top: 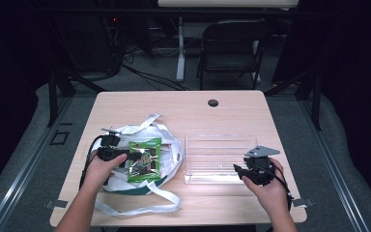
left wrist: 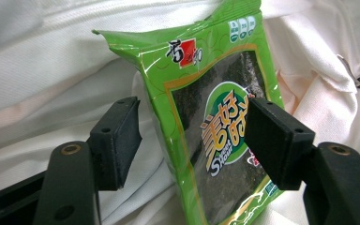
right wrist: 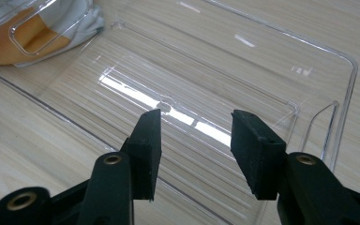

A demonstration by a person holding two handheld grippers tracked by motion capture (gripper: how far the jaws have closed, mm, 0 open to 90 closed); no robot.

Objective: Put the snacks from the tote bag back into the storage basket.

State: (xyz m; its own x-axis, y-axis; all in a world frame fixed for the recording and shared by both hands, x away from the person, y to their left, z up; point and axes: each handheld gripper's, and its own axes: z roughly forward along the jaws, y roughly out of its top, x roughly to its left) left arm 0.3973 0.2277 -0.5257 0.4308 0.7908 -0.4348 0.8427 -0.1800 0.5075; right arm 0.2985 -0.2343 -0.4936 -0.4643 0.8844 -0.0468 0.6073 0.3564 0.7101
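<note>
Seaweed packet between my left tool's spread jaws

The seaweed packet [left wrist: 215,122] stands between my left tool [left wrist: 192,140], pads clear of it, on the white bag [left wrist: 42,70]. It looks light, crinkly and slick; I'd pinch it by its flat middle. My right tool [right wrist: 194,150] hovers spread, holding nothing, over the clear tray [right wrist: 347,84] on the bench [top: 183,104].

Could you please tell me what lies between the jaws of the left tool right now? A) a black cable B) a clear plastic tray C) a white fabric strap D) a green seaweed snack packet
D: in the left gripper view the green seaweed snack packet stands between the open jaws of the left tool, resting on the white fabric bag.
</note>
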